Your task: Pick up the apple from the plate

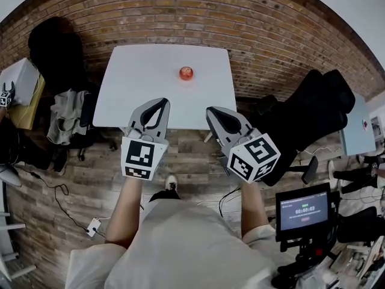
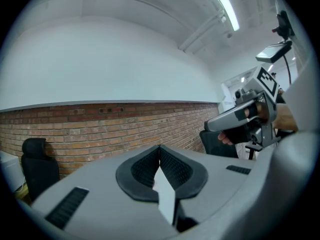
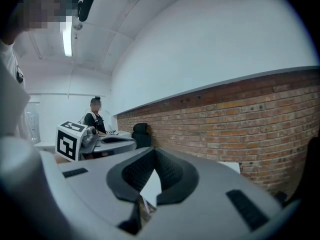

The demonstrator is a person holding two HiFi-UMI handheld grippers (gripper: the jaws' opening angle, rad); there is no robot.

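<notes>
- Red apple [image 1: 186, 73] on the white table [image 1: 144, 89], past the middle, nearer the brick wall [image 1: 180, 17] than the near edge.
- Too small from up here to tell about any plate under it.
- Left tongs [image 1: 162, 103] pressed together at the tips, pinching nothing, seen over the near edge of the table.
- In the left gripper view, black pads [image 2: 175, 169] touching at the front, with nothing between.
- Right tongs [image 1: 212, 111] pressed together too, empty, just beside the left pair and by the same table edge.
- Both pairs well apart from the apple, both pointing toward it.
- Cube with square marks on the back of each pair.
- Wooden floor [image 1: 90, 179] below, and a black chair [image 1: 54, 47] left of the table.
- Small screen [image 1: 304, 211] on a stand at the lower right.
- Person [image 3: 95, 116] standing far off in the right gripper view, beyond the left tongs.
</notes>
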